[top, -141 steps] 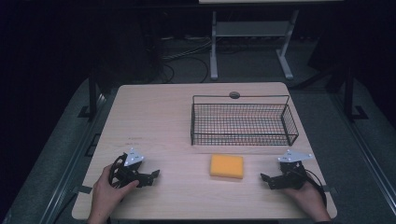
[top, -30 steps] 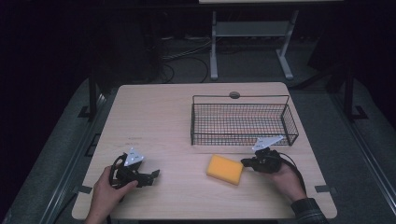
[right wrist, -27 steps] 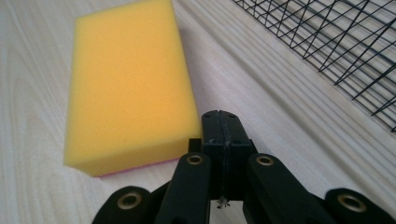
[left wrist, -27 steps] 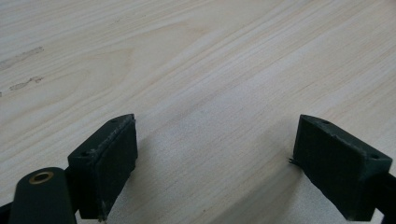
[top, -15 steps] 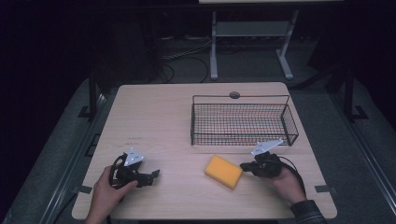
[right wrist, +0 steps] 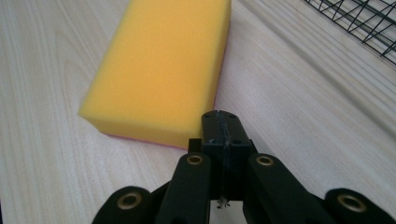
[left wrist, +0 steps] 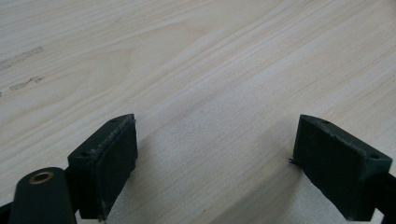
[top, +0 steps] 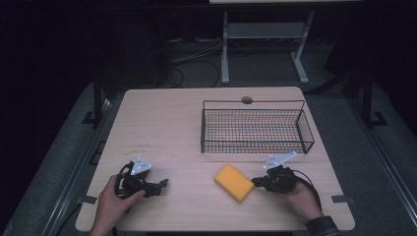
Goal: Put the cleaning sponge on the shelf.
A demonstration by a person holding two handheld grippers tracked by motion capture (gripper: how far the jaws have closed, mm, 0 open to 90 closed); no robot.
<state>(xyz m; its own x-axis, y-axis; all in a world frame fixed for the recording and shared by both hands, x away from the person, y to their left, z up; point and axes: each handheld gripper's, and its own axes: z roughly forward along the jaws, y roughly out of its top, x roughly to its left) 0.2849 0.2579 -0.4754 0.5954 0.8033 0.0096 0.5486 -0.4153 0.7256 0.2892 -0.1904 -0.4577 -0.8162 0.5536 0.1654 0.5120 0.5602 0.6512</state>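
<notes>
Wooden table (top: 167, 128), wire basket (top: 255, 129) empty

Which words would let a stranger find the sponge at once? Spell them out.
Start at the light wooden table and find the black wire basket on its far right part. Come toward the near edge from the basket's front: the sponge lies flat there, just left of the right hand-held gripper. It is the one bright yellow block among black and pale wood.

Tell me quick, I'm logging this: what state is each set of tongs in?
Left tongs: open, nothing between them, over bare table.
Right tongs: closed, empty, tip against the sponge.
</notes>
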